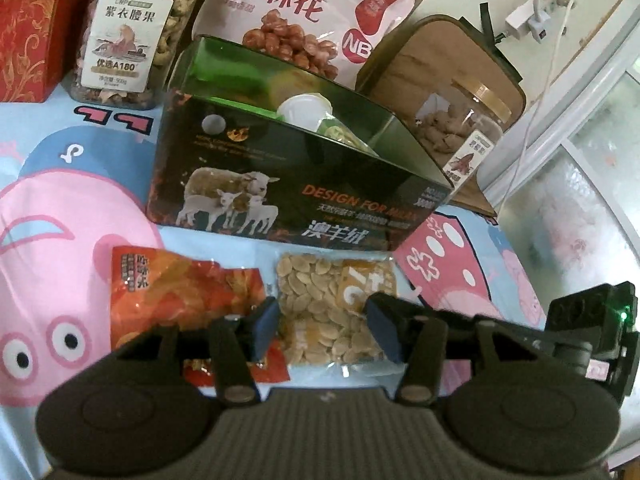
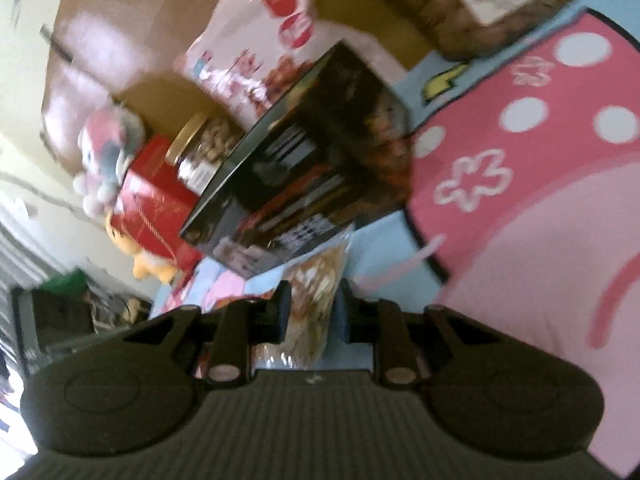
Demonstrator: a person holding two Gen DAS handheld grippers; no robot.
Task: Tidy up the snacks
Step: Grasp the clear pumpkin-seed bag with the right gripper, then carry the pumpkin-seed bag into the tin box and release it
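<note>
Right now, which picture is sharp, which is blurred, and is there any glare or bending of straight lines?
Left wrist view: sharp, the print on the dark box is readable; its shiny green inside shows glare; fisheye bends the window frame at the right edge. Right wrist view: motion-blurred and tilted, the same dark box is smeared, its text unreadable; the wall at the left is overexposed.

Open dark box (image 1: 296, 196) upright on cartoon cloth, cup inside. Clear seed packet (image 1: 332, 312) flat just before box; red snack packet (image 1: 168, 300) flat beside it, left.
</note>
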